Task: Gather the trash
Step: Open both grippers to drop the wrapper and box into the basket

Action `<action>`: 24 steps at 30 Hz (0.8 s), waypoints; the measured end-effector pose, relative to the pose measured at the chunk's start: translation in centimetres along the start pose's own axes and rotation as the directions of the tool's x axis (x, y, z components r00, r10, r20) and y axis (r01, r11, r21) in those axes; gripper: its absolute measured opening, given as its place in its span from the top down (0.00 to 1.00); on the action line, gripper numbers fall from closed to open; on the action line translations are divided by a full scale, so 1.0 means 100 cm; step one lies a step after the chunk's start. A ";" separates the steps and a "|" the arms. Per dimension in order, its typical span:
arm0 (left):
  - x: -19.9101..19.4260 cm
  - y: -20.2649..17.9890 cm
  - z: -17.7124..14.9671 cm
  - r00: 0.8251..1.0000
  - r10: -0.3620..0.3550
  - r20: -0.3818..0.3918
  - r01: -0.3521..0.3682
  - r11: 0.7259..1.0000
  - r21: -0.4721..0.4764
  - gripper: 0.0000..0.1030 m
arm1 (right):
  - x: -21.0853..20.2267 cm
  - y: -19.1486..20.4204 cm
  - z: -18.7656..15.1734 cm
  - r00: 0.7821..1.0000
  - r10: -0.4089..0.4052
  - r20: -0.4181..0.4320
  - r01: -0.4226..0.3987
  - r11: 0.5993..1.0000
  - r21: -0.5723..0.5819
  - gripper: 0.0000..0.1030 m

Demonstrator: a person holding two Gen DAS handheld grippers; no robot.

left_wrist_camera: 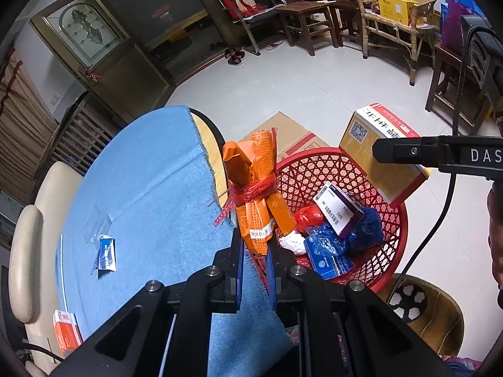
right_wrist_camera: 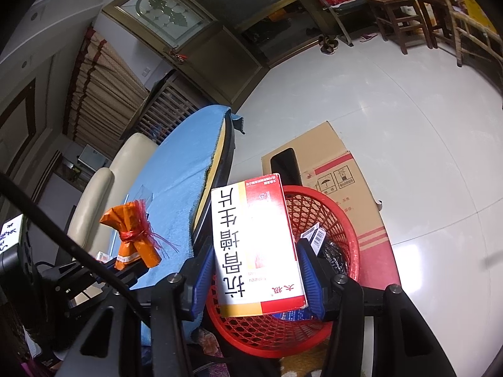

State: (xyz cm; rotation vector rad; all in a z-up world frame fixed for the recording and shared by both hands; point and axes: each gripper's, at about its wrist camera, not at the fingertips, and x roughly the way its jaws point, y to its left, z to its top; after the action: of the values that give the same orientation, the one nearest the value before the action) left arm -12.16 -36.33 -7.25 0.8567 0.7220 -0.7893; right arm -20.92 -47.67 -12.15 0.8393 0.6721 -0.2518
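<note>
Black finger frames fill the bottom of both wrist views. On the left, the left gripper point(left_wrist_camera: 255, 253) points steeply down with its jaws drawn narrow, pinching the lower end of an orange wrapper bundle point(left_wrist_camera: 256, 188) tied with red string; the bundle stands upright above the right edge of the table, just beside the red basket point(left_wrist_camera: 393, 245). Further right, the right gripper point(right_wrist_camera: 256, 278) also tilts downward, its blue pads point(right_wrist_camera: 309, 276) set wide against the sides of a red-and-white medicine box point(right_wrist_camera: 254, 245) held over the basket's rim. Inside the basket lie a purple-and-white box point(left_wrist_camera: 338, 212), crumpled blue wrappers point(left_wrist_camera: 345, 235), a red wad and white paper. A blue cloth point(left_wrist_camera: 141, 194) covers the table; near its left edge lie a small blue sachet point(left_wrist_camera: 106, 253) and, at the near left corner, an orange-and-white packet point(left_wrist_camera: 66, 330). A flattened cardboard carton point(right_wrist_camera: 339, 182) lies on the pale tiled floor behind the basket, with wooden chairs and a wicker seat point(left_wrist_camera: 397, 15) along the far wall.
</note>
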 end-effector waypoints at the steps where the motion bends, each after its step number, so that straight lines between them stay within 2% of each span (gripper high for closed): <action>1: 0.000 -0.001 0.000 1.000 0.000 -0.001 0.000 1.000 0.002 0.87 | 0.000 -0.002 0.000 1.000 -0.003 -0.001 0.003 1.000 0.005 0.47; 14: 0.005 -0.006 0.005 1.000 -0.005 -0.009 0.005 1.000 0.020 0.87 | 0.006 -0.017 -0.001 0.999 -0.002 -0.036 0.004 0.998 0.066 0.45; 19: 0.006 -0.006 0.006 1.000 0.000 -0.016 0.001 1.000 0.015 0.85 | 0.012 -0.024 -0.002 0.998 0.026 -0.054 -0.020 0.993 0.113 0.39; 21: 0.006 -0.005 0.005 1.000 0.003 -0.016 -0.003 1.000 0.015 0.82 | 0.012 -0.026 -0.002 0.998 0.036 -0.053 -0.029 0.992 0.125 0.38; 24: 0.006 -0.004 0.003 1.000 0.013 -0.016 -0.013 1.000 0.012 0.58 | 0.013 -0.027 -0.001 0.998 0.040 -0.051 -0.033 0.991 0.134 0.38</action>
State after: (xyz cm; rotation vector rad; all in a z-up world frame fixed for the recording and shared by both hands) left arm -12.11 -36.94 -7.72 0.8786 0.7257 -0.7765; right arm -21.25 -49.28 -14.65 0.9876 0.6950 -0.2438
